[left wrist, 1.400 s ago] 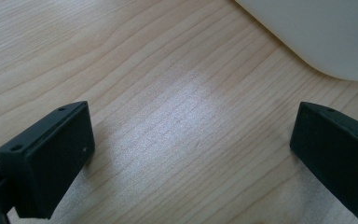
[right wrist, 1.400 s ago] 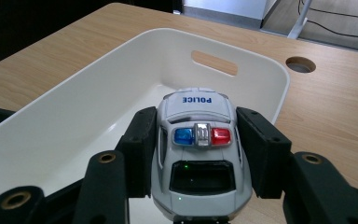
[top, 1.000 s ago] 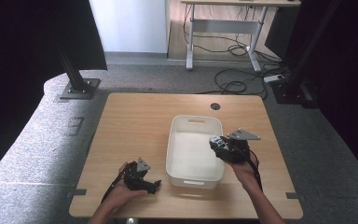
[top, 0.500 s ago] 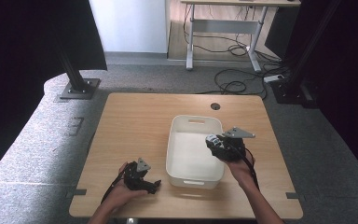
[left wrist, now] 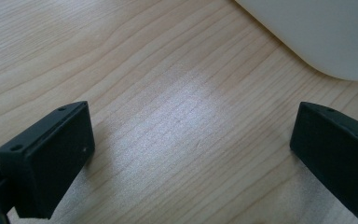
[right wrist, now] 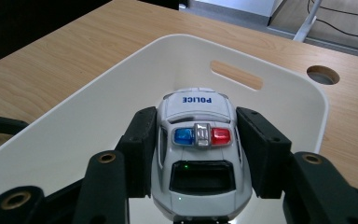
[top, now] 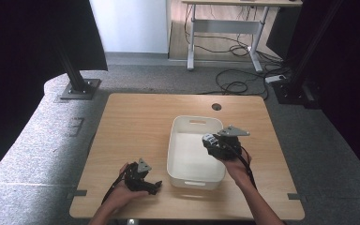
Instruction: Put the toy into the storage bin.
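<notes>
The white bin [top: 194, 154] stands mid-table as the one obstacle, its walls hemming the right gripper [top: 212, 143] and toy police car [right wrist: 198, 154]; bare table [top: 136, 122] lies open around the left gripper [top: 151, 186].

It looks like a lab or test room, with a plain wooden table [top: 140, 117] on grey carpet [top: 42, 140], black curtains [top: 23, 42] at the sides, metal stands [top: 77, 86], and loose cables [top: 236, 84] on the floor.
</notes>
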Tool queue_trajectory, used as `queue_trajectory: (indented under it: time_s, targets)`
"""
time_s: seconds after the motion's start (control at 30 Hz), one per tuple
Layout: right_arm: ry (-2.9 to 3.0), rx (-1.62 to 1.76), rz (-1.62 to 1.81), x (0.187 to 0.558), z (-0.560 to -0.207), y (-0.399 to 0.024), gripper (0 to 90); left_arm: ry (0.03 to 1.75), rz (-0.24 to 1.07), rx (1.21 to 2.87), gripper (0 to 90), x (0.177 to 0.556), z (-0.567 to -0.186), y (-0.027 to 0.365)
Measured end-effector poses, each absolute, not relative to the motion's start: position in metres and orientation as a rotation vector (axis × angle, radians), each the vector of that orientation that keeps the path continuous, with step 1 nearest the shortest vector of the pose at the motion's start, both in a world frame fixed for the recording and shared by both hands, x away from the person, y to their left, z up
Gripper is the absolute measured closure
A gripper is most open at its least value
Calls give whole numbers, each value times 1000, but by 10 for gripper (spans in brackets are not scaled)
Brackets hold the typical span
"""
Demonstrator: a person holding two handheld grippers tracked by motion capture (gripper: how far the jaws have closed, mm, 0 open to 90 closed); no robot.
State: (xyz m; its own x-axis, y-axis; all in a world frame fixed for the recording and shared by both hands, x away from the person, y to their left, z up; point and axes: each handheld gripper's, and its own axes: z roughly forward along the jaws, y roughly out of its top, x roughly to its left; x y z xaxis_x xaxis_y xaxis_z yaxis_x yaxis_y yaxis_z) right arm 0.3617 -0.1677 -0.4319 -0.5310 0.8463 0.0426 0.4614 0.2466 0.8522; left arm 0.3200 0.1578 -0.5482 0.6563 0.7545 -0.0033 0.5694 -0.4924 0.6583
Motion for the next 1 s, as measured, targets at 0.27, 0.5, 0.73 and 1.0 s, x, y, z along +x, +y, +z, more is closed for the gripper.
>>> queue_trajectory:
  time_s: [0.27, 0.5, 0.73, 1.0]
  targets:
    - [2109, 1189, 1192, 366, -433, -160, 503, 1021, 380, 2238, 0, 320, -548, 158]
    - [2118, 1185, 1186, 370, -432, -153, 503, 1022, 381, 2237, 0, 320, -548, 158]
    - [2129, 1188, 1175, 375, -434, -149, 503, 1019, 380, 2238, 0, 320, -548, 157]
    - [2137, 1190, 1163, 380, -435, -142, 503, 1018, 380, 2239, 0, 320, -548, 157]
